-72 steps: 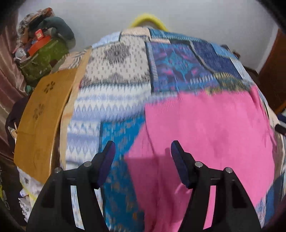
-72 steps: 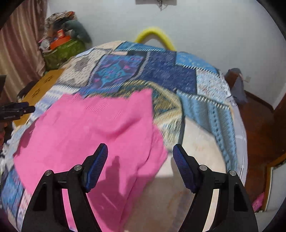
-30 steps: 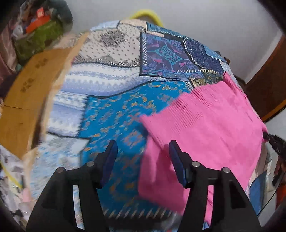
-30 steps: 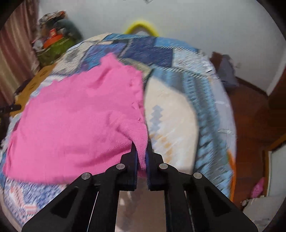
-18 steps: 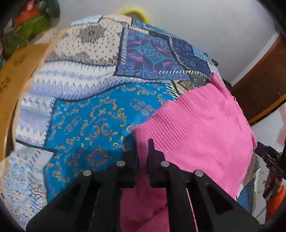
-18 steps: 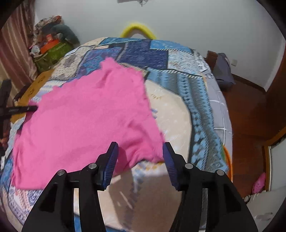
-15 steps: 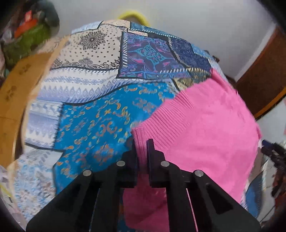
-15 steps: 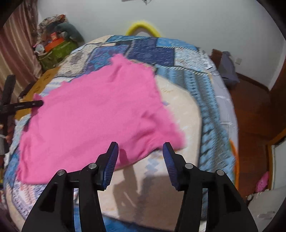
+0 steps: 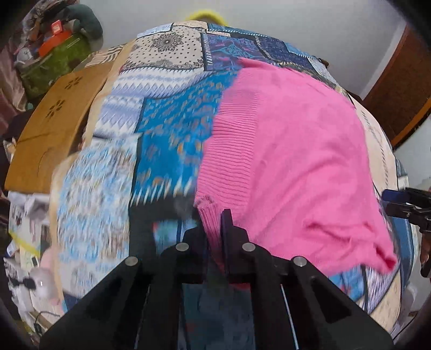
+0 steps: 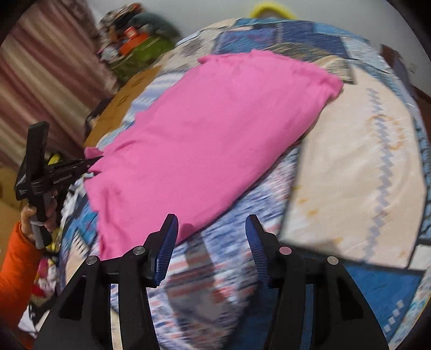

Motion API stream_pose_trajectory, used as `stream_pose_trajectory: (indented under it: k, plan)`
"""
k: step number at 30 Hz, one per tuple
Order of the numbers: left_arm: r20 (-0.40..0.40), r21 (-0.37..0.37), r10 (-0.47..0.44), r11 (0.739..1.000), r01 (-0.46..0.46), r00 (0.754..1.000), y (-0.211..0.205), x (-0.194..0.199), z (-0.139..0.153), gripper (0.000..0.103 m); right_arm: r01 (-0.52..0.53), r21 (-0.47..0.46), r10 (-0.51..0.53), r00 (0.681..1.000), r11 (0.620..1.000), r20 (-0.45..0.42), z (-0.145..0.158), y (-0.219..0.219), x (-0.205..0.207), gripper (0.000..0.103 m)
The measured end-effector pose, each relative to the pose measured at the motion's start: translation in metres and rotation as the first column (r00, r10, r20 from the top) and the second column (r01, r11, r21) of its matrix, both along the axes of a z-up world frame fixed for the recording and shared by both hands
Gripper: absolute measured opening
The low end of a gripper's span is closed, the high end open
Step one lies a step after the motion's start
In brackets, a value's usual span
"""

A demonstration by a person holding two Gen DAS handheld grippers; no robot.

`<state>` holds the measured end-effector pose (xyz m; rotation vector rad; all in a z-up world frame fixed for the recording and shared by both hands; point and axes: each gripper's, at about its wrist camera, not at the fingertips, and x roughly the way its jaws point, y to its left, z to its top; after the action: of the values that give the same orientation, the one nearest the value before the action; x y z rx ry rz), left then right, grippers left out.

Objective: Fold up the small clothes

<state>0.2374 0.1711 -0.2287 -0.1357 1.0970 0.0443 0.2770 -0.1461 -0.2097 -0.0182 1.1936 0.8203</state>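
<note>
A pink knit garment [image 9: 291,167] lies spread flat on the patchwork bedspread [image 9: 167,140]. My left gripper [image 9: 214,220] is shut on the ribbed hem corner nearest the camera. In the right wrist view the same garment [image 10: 215,129] fills the middle, and the left gripper [image 10: 98,159] pinches its left corner, held by a hand with an orange sleeve [image 10: 16,258]. My right gripper [image 10: 211,226] stands open just off the garment's near edge, with nothing between its blue pads [image 10: 168,242]. It also shows at the right edge of the left wrist view as the right gripper [image 9: 390,200].
A wooden board [image 9: 51,123] runs along the bed's left side. Beyond it sit a green bag [image 9: 54,62] and piled clutter. A yellow hoop [image 10: 269,10] stands behind the bed, a striped curtain [image 10: 48,70] hangs on the left, and a brown door [image 9: 398,88] is at the right.
The right gripper let go of the garment's corner, opened and swung back from it. The left gripper closed on the ribbed hem corner and pulled it sideways, so the garment now lies stretched flatter.
</note>
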Motion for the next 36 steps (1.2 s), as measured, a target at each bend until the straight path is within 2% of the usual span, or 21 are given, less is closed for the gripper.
stream_pose_trajectory:
  k: [4, 6, 7, 9, 10, 15, 19, 23, 27, 30, 31, 32, 33, 36]
  plan:
    - [0.028, -0.056, 0.022, 0.998, -0.020, 0.999, 0.000, -0.031, 0.006, 0.008, -0.054, 0.007, 0.054, 0.998, 0.999, -0.034, -0.006, 0.017, -0.023, 0.048]
    - [0.038, -0.078, 0.023, 0.997, -0.020, 0.999, -0.002, -0.041, 0.009, 0.008, -0.045, 0.010, 0.045, 0.999, 0.999, -0.004, -0.007, 0.020, -0.031, 0.047]
    - [0.042, -0.085, 0.022, 0.996, -0.019, 0.999, -0.003, -0.046, 0.010, 0.008, -0.042, 0.018, 0.041, 0.999, 0.999, 0.013, -0.007, 0.021, -0.033, 0.042]
    - [0.047, -0.083, 0.021, 0.996, -0.017, 0.999, -0.007, -0.052, 0.012, 0.008, -0.043, 0.037, 0.042, 0.999, 0.998, 0.014, -0.007, 0.023, -0.035, 0.014]
    - [0.049, -0.077, 0.021, 0.997, -0.017, 0.999, -0.010, -0.054, 0.013, 0.008, -0.052, 0.034, 0.051, 0.998, 0.998, 0.025, -0.008, 0.025, -0.036, 0.007]
    - [0.062, -0.054, 0.013, 0.999, -0.009, 0.998, -0.017, -0.063, 0.023, 0.008, -0.080, -0.037, 0.083, 0.993, 0.996, 0.086, -0.006, 0.026, -0.037, 0.004]
    - [0.065, -0.067, 0.001, 0.998, 0.003, 0.998, -0.021, -0.070, 0.027, 0.008, -0.052, -0.118, 0.065, 0.991, 0.992, 0.116, -0.011, 0.002, -0.034, 0.004]
    - [0.045, 0.022, -0.008, 1.000, 0.007, 0.999, -0.026, -0.074, 0.023, 0.009, -0.007, -0.197, 0.039, 0.986, 0.980, 0.160, -0.013, -0.016, -0.033, 0.004]
    - [0.033, 0.032, -0.008, 0.999, 0.007, 0.999, -0.026, -0.080, 0.025, 0.009, -0.007, -0.205, 0.041, 0.986, 0.979, 0.164, 0.000, -0.024, -0.037, 0.006]
    - [0.060, 0.059, -0.024, 0.998, 0.020, 0.998, -0.030, -0.087, 0.035, 0.029, -0.006, -0.178, 0.047, 0.973, 0.984, 0.224, 0.021, -0.025, -0.048, 0.010]
    - [0.078, 0.078, -0.033, 0.997, 0.027, 0.996, -0.033, -0.089, 0.041, 0.041, -0.007, -0.170, 0.048, 0.969, 0.985, 0.243, 0.028, -0.025, -0.051, 0.014]
    - [0.094, 0.098, -0.042, 0.995, 0.032, 0.995, -0.036, -0.092, 0.045, 0.049, -0.009, -0.160, 0.052, 0.962, 0.987, 0.267, 0.036, -0.026, -0.056, 0.025]
    - [0.105, 0.118, -0.051, 0.992, 0.039, 0.993, -0.039, -0.094, 0.049, 0.052, -0.013, -0.152, 0.057, 0.956, 0.988, 0.286, 0.043, -0.025, -0.061, 0.037]
    - [0.119, 0.171, -0.096, 0.982, 0.075, 0.988, -0.049, -0.100, 0.057, 0.064, -0.048, -0.146, 0.094, 0.939, 0.988, 0.330, 0.054, -0.023, -0.074, 0.054]
